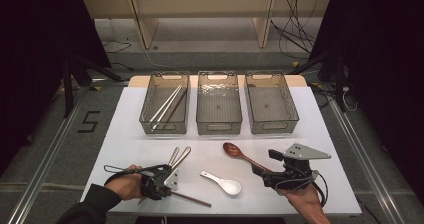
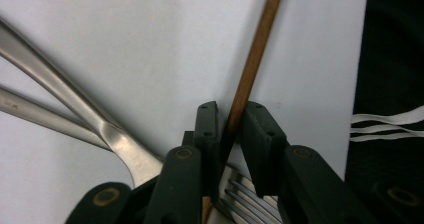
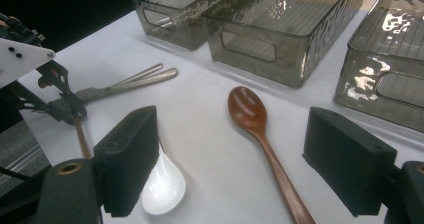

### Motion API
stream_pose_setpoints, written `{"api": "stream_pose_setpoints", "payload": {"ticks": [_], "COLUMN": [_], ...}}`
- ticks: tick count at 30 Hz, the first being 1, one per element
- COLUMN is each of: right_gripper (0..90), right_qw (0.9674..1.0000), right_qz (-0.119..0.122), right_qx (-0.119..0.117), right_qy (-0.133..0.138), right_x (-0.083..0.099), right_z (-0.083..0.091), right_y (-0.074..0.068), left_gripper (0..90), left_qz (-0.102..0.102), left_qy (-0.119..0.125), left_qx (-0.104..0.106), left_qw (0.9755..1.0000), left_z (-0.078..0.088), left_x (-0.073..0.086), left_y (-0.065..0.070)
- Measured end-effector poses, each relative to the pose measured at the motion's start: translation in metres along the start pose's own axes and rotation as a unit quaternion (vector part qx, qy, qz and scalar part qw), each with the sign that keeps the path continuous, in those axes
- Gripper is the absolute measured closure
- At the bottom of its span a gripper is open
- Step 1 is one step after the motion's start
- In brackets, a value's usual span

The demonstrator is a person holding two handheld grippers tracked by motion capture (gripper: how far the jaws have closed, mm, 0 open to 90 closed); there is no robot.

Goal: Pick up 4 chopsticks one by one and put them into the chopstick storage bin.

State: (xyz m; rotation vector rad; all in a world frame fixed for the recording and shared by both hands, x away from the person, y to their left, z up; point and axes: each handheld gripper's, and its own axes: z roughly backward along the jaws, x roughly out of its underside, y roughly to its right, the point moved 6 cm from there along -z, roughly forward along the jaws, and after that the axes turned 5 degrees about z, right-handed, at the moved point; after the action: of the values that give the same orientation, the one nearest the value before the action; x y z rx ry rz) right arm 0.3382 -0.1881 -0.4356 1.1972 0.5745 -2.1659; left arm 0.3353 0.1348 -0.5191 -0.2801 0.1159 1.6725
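Observation:
A brown chopstick [image 1: 192,199] lies near the table's front edge. In the left gripper view this chopstick [image 2: 255,59] runs between the jaws of my left gripper [image 2: 232,109], which stand close on either side without clearly pressing it. My left gripper [image 1: 165,188] is low at the front left. A wooden spoon [image 1: 235,150] lies right of centre, and its handle [image 3: 280,174] passes between the wide-open jaws of my right gripper [image 3: 231,134], untouched. My right gripper [image 1: 265,164] sits at the front right.
Two metal utensils [image 1: 178,155] lie crossed beside the left gripper, with fork tines [image 2: 245,194] under its jaws. A white ceramic spoon [image 1: 223,183] lies at centre front. Three clear bins stand at the back; the left bin [image 1: 164,127] holds chopsticks [image 1: 167,105].

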Motion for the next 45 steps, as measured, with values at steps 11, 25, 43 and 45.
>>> {"api": "stream_pose_setpoints", "payload": {"ticks": [11, 25, 43, 45], "right_gripper": [22.8, 22.8, 22.9, 22.9], "right_qw": [1.0000, 1.0000, 1.0000, 1.0000], "right_qz": [0.000, -0.002, -0.003, -0.003], "right_qx": [0.000, 0.001, 0.002, 0.002], "right_qy": [0.000, -0.001, -0.001, -0.001], "right_x": [0.000, 0.001, 0.001, 0.001], "right_z": [0.000, 0.000, 0.000, 0.000], "right_y": [0.000, 0.001, 0.001, 0.001], "left_gripper": [83.4, 84.1, 84.2, 84.1], "left_qz": [-0.005, 0.021, 0.135, 0.150], "left_qy": [0.010, 0.037, 0.111, 0.113], "left_qx": [-0.005, -0.024, -0.026, -0.031], "left_qw": [0.9999, 0.9988, 0.9842, 0.9818], "left_z": [-0.001, 0.013, 0.033, 0.034], "left_x": [-0.002, -0.005, -0.013, -0.011], "left_y": [-0.005, -0.011, -0.027, -0.031]}}
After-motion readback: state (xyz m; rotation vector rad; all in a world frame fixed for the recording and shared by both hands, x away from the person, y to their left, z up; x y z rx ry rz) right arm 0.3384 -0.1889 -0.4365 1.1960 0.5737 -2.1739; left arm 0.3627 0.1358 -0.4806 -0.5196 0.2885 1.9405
